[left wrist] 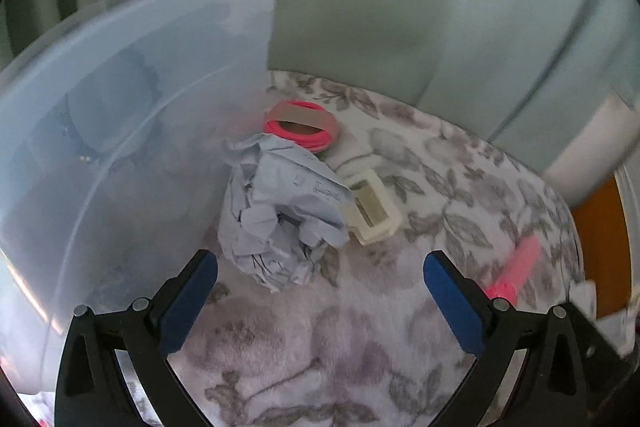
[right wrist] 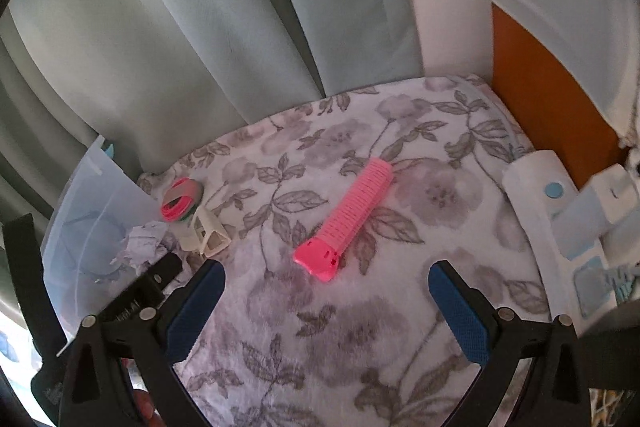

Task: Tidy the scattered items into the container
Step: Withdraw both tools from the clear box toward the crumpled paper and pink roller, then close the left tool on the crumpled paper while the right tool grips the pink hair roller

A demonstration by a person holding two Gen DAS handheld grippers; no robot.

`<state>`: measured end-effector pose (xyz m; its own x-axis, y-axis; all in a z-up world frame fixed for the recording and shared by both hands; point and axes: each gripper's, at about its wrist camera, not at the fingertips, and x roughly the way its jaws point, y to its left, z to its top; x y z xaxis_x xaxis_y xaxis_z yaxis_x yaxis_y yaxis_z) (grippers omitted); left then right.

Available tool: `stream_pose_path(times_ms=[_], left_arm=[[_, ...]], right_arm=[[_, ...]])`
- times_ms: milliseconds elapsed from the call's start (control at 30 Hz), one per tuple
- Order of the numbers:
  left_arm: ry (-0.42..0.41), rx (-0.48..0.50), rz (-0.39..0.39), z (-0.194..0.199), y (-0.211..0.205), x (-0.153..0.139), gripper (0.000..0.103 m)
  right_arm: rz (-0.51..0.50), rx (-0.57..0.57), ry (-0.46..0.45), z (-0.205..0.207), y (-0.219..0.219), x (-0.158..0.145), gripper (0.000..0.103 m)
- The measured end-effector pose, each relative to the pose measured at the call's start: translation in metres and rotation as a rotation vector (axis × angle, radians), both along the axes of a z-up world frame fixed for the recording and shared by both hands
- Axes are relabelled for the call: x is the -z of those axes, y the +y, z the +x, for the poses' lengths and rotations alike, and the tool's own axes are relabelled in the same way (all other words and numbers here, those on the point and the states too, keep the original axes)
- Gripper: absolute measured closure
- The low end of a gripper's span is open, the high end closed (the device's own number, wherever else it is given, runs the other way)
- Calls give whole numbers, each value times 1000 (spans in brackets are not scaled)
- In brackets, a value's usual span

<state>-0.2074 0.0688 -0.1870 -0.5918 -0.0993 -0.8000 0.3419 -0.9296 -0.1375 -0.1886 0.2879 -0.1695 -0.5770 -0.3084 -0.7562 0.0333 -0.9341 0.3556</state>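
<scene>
- Through the left wrist camera I count four loose items on the flowered blanket [left wrist: 280, 347]: one crumpled paper ball [left wrist: 276, 211], one pink tape roll [left wrist: 302, 129], one cream clip [left wrist: 370, 207] and one pink hair roller [left wrist: 516, 267].
- My left tongs [left wrist: 320, 299] stand wide apart with nothing between the blue pads; the paper ball lies just ahead of them, nearer the left pad, and the roller sits off beyond the right finger.
- One translucent plastic container [left wrist: 140, 107] fills the left side, touching the paper ball. I see dim shapes through its wall but cannot tell what they are.
- Through the right wrist camera I count the same four: hair roller [right wrist: 346, 219], tape roll [right wrist: 182, 199], clip [right wrist: 206, 233], paper ball [right wrist: 140, 247].
- My right tongs [right wrist: 326, 303] are spread wide and hold nothing; the roller lies just ahead, between the two pads' lines, not touched.
- The container [right wrist: 92, 211] sits far left, the paper ball against it.
</scene>
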Motion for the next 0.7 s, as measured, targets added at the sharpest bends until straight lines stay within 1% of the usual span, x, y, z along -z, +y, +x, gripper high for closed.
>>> stream_pose_path(times_ms=[133,233,300,433,467,533,600,667,700], left_arm=[[3,-57,14,-10,-4,3,1],[8,-133,46,-17,-9,6,1],[14,-182,40,-21,-11,8,1],[40,-241,58,-26,-14,9,1],[41,-259,52,-28,-15,10,1],[47,-284,40,-33,-15,11,5],[50,-303,22,-35,-14,12,12],[40,-317,-14,-39,-13,14,17],[35,-321,-30,-39,-13,15,17]], right_arm=[[-7,0,-24,-11,-1,9,0],[-13,1,-50,-19,-3,17,0],[-2,0,-55,-23,-5,20,0],[13,-6,-58,-32,-10,25,0],[16,-7,-60,-34,-10,26,0],[20,-7,-64,-39,-11,28,0],[24,-5,-61,-43,-11,30,0],[29,2,-54,-47,-12,31,2],[33,4,-51,-48,-13,32,5]])
